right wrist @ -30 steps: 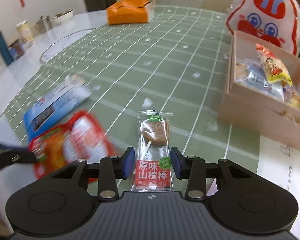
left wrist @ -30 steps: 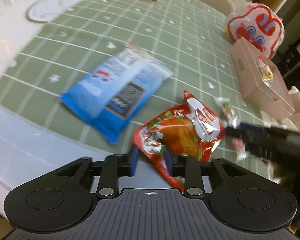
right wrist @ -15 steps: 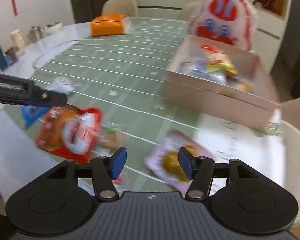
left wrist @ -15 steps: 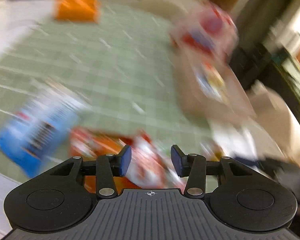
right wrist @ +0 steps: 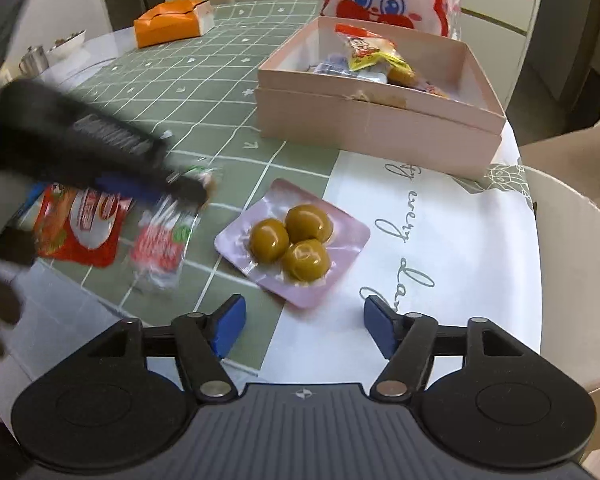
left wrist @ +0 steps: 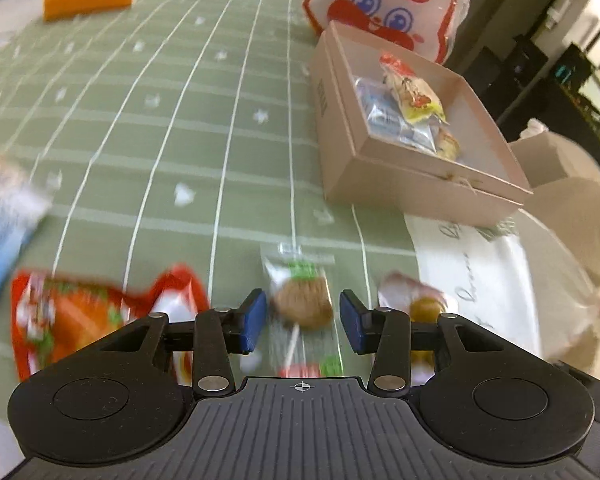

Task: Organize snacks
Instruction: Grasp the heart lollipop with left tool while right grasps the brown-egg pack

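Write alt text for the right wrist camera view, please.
The open right gripper, its jaws just widened and empty, hovers before a pink pack of three green-brown balls on the table. To its left, the blurred left gripper reaches over a lollipop packet; a pink snack box sits behind.

A clear lollipop packet is seen at lower centre, a red snack bag at lower left, a pink pack of three green balls mid-frame, all flat. A pink box holding snacks is seen at upper right.

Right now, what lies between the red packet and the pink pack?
The lollipop packet, with the left gripper over its top, in the right wrist view.
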